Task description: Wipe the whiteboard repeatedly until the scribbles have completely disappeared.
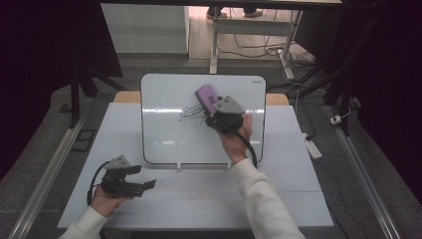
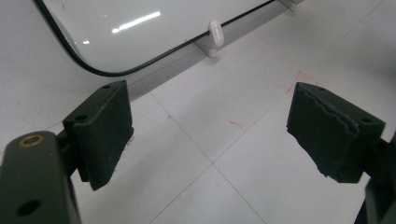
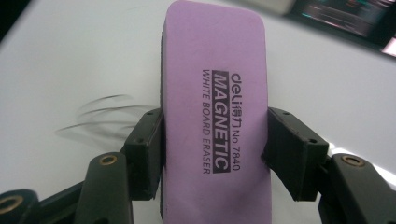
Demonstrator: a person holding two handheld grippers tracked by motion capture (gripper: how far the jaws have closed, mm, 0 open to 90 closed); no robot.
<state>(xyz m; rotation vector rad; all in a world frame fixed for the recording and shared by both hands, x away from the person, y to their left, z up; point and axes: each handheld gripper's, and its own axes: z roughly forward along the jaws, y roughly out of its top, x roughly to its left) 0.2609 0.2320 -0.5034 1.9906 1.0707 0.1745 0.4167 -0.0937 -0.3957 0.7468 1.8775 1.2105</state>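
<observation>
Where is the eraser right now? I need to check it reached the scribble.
In the high view the purple eraser sits clamped in the right gripper over the whiteboard, just right of the black scribble.

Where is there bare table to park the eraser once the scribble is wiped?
Bare table lies in front of the whiteboard, between the left gripper and the right sleeve. The strips either side of the board are free too. It is crowded at the board's upper right, where the right gripper holds the eraser by the scribble.
</observation>
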